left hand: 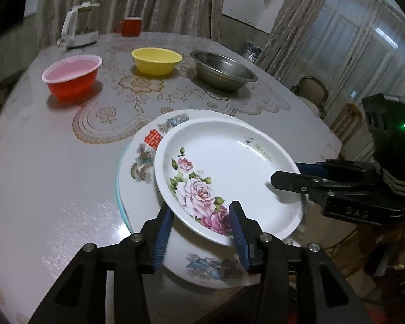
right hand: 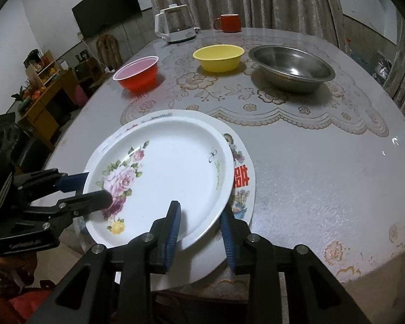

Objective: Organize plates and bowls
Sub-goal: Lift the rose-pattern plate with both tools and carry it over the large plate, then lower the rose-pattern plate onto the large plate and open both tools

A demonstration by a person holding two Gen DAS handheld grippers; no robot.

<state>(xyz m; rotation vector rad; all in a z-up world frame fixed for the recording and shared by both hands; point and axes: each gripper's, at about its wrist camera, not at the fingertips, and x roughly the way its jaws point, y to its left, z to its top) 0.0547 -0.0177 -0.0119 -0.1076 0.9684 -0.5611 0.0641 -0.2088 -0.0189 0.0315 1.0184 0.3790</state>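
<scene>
Left wrist view: my left gripper (left hand: 202,226) straddles the near rim of the rose plate (left hand: 224,172), jaws narrow, pads seemingly just off it. The right gripper (right hand: 201,226) stands likewise on the opposite rim. The plate rests off-centre atop the larger patterned plate (right hand: 241,178) at the table (right hand: 324,175) edge. I'd free both rims evenly, then back away low, without dragging it.

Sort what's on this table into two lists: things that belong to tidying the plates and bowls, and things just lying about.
For the job: rose plate, patterned plate under it, red bowl, yellow bowl, steel bowl.

Lying about: white kettle, red mug.
</scene>
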